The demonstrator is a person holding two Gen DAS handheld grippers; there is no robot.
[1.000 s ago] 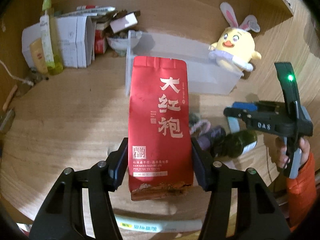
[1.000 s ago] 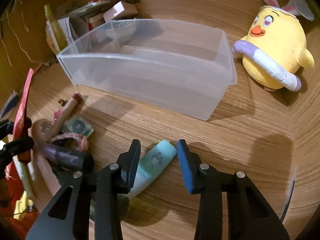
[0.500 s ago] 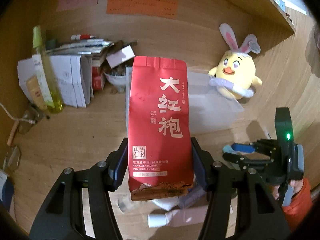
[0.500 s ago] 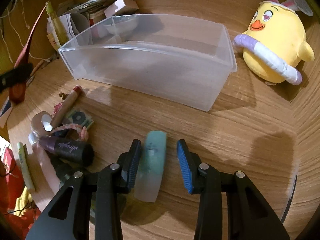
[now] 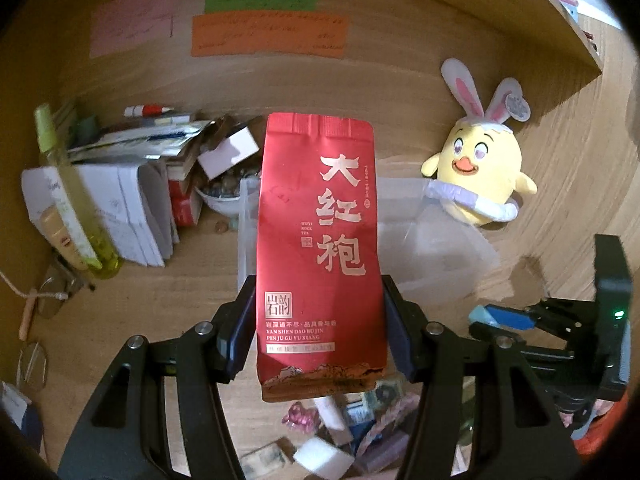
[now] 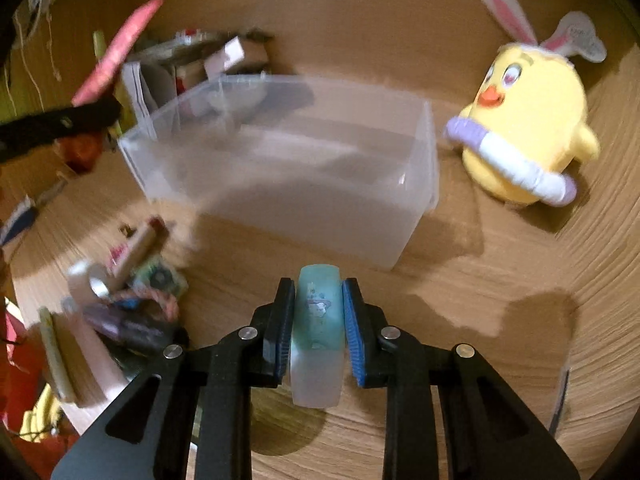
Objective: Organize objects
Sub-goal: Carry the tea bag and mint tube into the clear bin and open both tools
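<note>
Fingers of the right gripper (image 6: 316,320) now press on both sides of the teal tube (image 6: 318,320), where half a second ago they stood apart with the tube lying loose between them on the worktop (image 6: 500,280). The tube points forward toward the clear bin (image 6: 280,160), its near end showing over its own shadow; whether it has left the wood cannot be told. The left gripper (image 5: 318,332) stays clamped on the lower part of the red tea pouch (image 5: 318,248), held upright, and it has risen: the bin (image 5: 440,248) now sits lower and mostly behind the pouch, and coloured notes (image 5: 268,32) on the back wall show in full. Only the bin's right part and a strip of its left wall appear past the pouch. The right wrist view is smeared by motion, so the small clutter (image 6: 128,280) left of the tube is hard to identify; the pouch appears there only as a blurred red streak at upper left. In the left wrist view the pile (image 5: 352,420) under the pouch is partly hidden and blurred. The chick plush (image 6: 524,128) stands right of the bin, apart from it.
</note>
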